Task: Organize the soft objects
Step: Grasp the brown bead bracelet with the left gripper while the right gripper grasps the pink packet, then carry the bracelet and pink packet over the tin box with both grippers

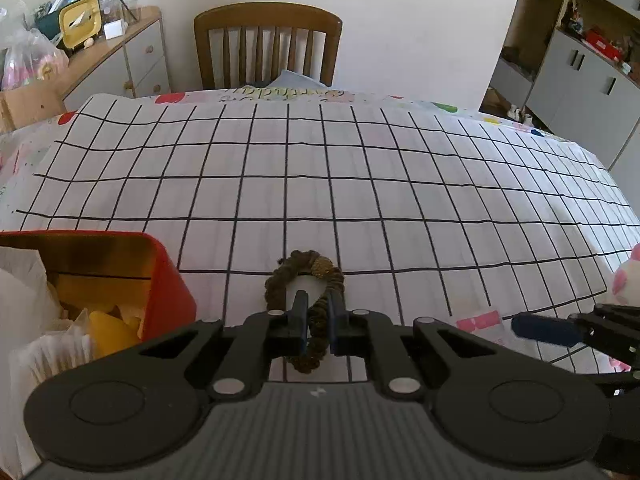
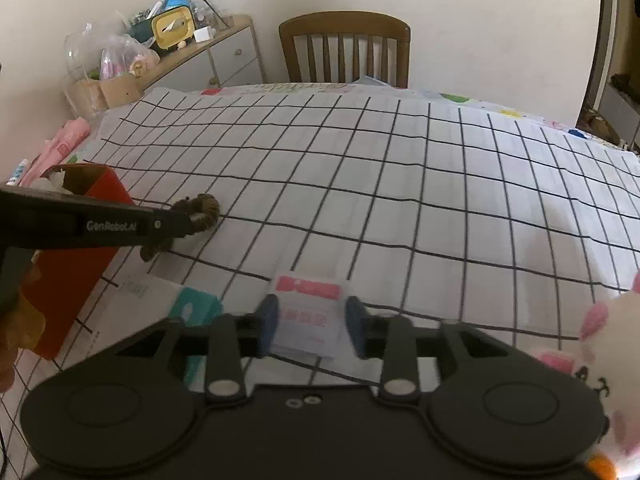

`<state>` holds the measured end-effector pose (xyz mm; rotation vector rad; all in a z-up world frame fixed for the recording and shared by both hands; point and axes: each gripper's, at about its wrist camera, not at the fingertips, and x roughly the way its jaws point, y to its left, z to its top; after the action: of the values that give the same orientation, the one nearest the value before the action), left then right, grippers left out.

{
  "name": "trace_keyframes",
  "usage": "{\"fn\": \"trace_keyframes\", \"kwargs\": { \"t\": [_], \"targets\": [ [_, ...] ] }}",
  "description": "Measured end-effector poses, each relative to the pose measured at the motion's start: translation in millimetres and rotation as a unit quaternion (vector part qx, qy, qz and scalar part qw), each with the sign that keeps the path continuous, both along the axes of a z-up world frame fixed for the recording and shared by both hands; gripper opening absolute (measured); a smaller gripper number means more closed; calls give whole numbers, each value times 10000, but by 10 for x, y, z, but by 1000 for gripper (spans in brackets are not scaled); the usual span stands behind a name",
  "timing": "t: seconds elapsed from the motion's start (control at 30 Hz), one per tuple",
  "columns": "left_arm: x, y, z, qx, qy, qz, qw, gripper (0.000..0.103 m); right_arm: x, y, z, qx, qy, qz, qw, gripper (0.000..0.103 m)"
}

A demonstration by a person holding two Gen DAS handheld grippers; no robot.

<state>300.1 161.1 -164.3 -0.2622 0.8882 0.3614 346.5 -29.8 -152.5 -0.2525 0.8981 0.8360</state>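
A brown scrunchie (image 1: 306, 300) is pinched by the left gripper (image 1: 318, 320), whose pads are pressed together on one side of the loop; the rest of the loop lies on the bench (image 1: 360, 184) just beyond the fingertips. From the right wrist view the same scrunchie (image 2: 200, 210) is seen from the side, with the left gripper (image 2: 182, 222) reaching in from the left edge and a red box (image 2: 72, 256) just behind it. Only the left wrist view shows the inside of that box (image 1: 168, 280), where yellow and white soft items are piled. The right gripper (image 2: 314, 320) is spread about halfway, and a small packet (image 2: 310, 312) with a red-and-white label lies between its blurred blue pads; whether the pads touch it cannot be told. In the left wrist view only one blue finger of the right gripper (image 1: 544, 330) is seen at the right edge, above a corner of the packet (image 1: 478, 322). A teal-and-white packet (image 2: 192, 312) lies just left of the right gripper, shown only in the right wrist view. A white and pink plush toy (image 2: 600, 344) is seen at the right edge, close to the right gripper. The bench is covered by a white cloth with a black grid, and a wooden chair (image 1: 268, 44) stands at its far side, with a cluttered sideboard (image 1: 120, 60) to the left.
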Motion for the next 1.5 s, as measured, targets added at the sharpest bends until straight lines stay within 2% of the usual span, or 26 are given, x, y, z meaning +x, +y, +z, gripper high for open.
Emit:
{"fn": "trace_keyframes", "kwargs": {
  "t": [0.07, 0.33, 0.4, 0.47, 0.5, 0.57, 0.63, 0.67, 1.03, 1.37, 1.5],
  "targets": [
    [-8, 24, 3, -50, -18, 19, 10000, 10, -18, 36, 9, 30, -62, 23, 10000, 66],
    [-15, 49, 27, -97, -49, 20, 9999, 10, -41, 107, -85, -305, -160, 12, 9994, 66],
    [-24, 52, 34, -125, -65, 29, 9999, 10, -82, 115, -96, -380, -300, 61, 9988, 62],
    [-29, 75, 47, -193, -90, 62, 9998, 10, -104, 125, -96, -458, -434, 62, 9980, 50],
    [-33, 88, 56, -231, -104, 79, 9996, 10, -103, 123, -94, -459, -441, 46, 9980, 48],
    [-28, 104, 74, -242, -92, 99, 9996, 10, -91, 99, -83, -420, -424, -10, 9982, 37],
    [-9, 119, 84, -203, -10, 136, 9997, 10, -57, 62, -72, -361, -353, -63, 9987, 34],
    [-9, 144, 93, -301, -34, 152, 9994, 10, -38, 36, -65, -312, -290, -90, 9991, 33],
    [-99, 278, 422, -658, -352, 212, 9970, 10, -56, -248, 190, 14, -221, -222, 9995, 31],
    [-349, 252, 688, -632, -557, -20, 9964, 9, -334, -493, 514, 155, -284, -249, 9992, 31],
    [-399, 259, 692, -617, -411, -162, 9971, 9, -459, -537, 600, 151, -326, -282, 9990, 31]
  ]
}}
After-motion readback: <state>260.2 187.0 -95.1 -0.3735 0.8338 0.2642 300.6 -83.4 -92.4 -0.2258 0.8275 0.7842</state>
